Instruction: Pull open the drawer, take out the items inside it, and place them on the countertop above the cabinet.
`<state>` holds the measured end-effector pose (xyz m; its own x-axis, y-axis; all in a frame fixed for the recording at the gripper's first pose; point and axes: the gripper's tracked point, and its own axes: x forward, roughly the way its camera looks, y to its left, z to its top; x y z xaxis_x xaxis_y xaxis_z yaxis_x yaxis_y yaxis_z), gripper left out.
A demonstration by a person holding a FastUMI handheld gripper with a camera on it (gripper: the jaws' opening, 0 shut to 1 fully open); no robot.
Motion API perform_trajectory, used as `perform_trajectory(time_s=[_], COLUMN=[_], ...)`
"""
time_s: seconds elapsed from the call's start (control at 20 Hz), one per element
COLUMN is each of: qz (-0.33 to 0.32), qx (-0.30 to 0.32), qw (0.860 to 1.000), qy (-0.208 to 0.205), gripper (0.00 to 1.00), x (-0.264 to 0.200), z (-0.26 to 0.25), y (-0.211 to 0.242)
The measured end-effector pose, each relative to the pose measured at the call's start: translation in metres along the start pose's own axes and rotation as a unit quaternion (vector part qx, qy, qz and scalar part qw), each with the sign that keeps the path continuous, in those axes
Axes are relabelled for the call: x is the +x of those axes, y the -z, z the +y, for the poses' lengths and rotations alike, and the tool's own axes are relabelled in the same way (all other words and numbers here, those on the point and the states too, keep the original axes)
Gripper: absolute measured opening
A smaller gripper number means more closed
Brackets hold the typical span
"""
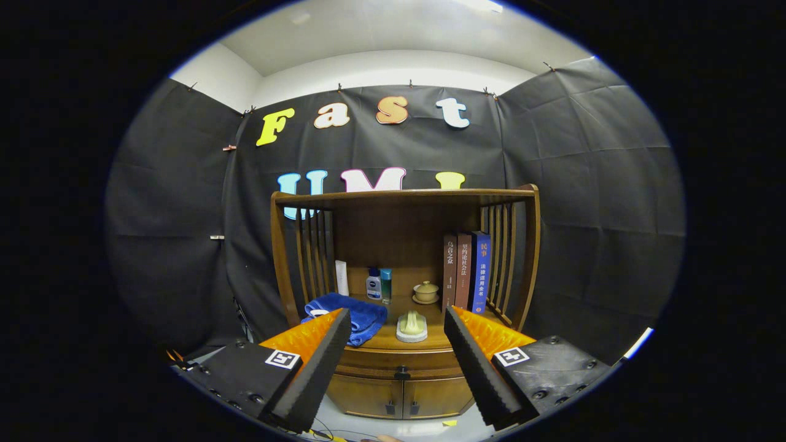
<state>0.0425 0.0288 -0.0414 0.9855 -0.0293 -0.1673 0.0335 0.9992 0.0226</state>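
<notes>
Drawer point(402, 363) sits shut in the lower middle of the gripper view, a shallow wooden front with a small dark knob point(402, 372) at its centre, right under the tabletop point(393, 341) of the cabinet and above two small doors point(402, 396). The claw point(393, 362) stands wide apart with nothing between its fingers, held back from the cabinet so that the drawer front shows in the gap between them. On the tabletop lie a blue towel point(350, 316) at lower left, a pale soap on a dish point(411, 326) near the front edge, a lidded cup on a saucer point(425, 291), two small bottles point(379, 284), a white tube point(341, 277) and three upright books point(463, 271) at right. Whether the drawer holds anything cannot be told from outside; a shut drawer with things on top fits either a drawer yet to be emptied or one emptied and pushed back. If the knob is to be taken, the risk lies in its small size: wide fingers closing off-centre could slip past it or pinch only one side, and a pull that is not straight could bind the drawer. The crowded front of the tabletop is a second hazard, since the soap dish and towel lie near the edge just above the drawer and a raised claw could nudge them off.
</notes>
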Motion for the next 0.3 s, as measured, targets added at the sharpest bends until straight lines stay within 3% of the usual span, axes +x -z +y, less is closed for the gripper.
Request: perform_trajectory(time_s=[0.3], qz=[-0.001], qx=[-0.002], qw=[1.000], qy=[0.002], gripper=[0.99], x=[-0.0023], z=[-0.0003], y=[-0.0016])
